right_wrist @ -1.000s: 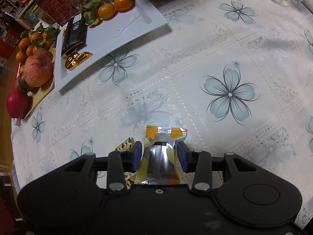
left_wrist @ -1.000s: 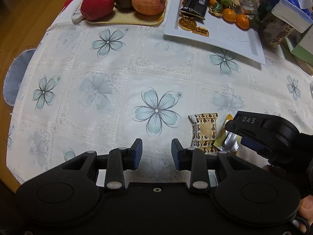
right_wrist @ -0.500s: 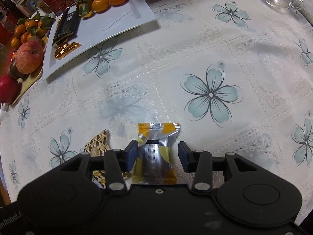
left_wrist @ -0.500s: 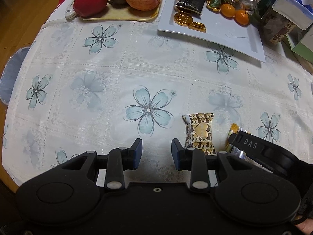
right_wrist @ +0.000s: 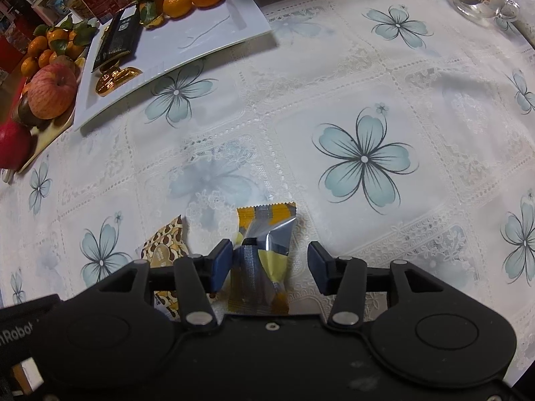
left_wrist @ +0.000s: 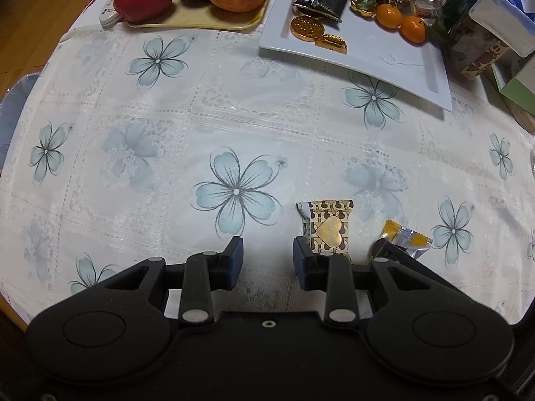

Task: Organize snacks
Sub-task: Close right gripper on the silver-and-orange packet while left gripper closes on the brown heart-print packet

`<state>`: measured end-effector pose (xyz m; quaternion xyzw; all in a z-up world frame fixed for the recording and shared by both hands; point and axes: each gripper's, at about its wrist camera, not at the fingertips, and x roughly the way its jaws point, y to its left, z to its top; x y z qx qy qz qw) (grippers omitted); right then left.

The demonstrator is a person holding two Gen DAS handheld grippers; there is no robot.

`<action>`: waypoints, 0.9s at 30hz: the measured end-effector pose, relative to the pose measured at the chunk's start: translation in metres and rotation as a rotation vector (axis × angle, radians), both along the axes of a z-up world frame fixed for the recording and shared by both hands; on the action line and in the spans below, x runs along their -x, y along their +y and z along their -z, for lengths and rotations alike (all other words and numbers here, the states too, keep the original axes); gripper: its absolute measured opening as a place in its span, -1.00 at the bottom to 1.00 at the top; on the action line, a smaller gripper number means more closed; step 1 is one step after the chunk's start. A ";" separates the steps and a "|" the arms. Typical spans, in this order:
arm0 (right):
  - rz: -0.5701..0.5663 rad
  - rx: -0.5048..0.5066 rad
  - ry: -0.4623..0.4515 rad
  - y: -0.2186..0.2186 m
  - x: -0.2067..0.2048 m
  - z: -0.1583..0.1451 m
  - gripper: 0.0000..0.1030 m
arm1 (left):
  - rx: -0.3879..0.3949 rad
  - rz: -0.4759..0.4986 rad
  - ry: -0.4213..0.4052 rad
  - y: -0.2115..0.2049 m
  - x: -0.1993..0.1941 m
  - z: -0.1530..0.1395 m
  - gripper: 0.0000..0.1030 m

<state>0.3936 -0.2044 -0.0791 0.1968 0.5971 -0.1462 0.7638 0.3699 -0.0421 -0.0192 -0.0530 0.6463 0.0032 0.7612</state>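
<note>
Your right gripper (right_wrist: 269,264) is opening around the yellow-and-silver snack packet (right_wrist: 265,250) lying on the bench (right_wrist: 334,83) beside the heart-print packet (left_wrist: 329,230), probably set down there to group them, while your left gripper (left_wrist: 267,262) hovers spread and empty.
</note>
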 end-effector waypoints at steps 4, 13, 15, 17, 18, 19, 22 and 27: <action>-0.065 0.017 -0.005 0.007 -0.001 0.001 0.13 | 0.005 -0.018 0.001 0.001 -0.003 0.002 -0.20; -0.148 0.028 0.021 -0.001 0.006 -0.001 -0.31 | 0.014 0.004 -0.003 -0.013 -0.007 0.009 -0.20; -0.114 -0.008 0.040 -0.012 0.009 -0.001 -0.31 | 0.012 0.016 0.000 -0.019 -0.008 0.013 -0.20; -0.082 -0.029 0.057 -0.022 0.011 -0.004 -0.31 | 0.006 0.024 -0.001 -0.025 -0.009 0.017 -0.20; -0.067 -0.036 0.062 -0.027 0.012 -0.006 -0.31 | 0.001 0.028 -0.002 -0.028 -0.009 0.019 -0.20; -0.054 -0.043 0.059 -0.033 0.014 -0.009 -0.31 | -0.001 0.033 -0.003 -0.031 -0.010 0.021 -0.20; -0.030 -0.053 0.039 -0.043 0.017 -0.020 -0.30 | -0.002 0.044 -0.005 -0.038 -0.010 0.026 -0.20; -0.012 -0.067 0.012 -0.049 0.019 -0.035 -0.30 | -0.004 0.063 -0.022 -0.046 -0.010 0.029 -0.14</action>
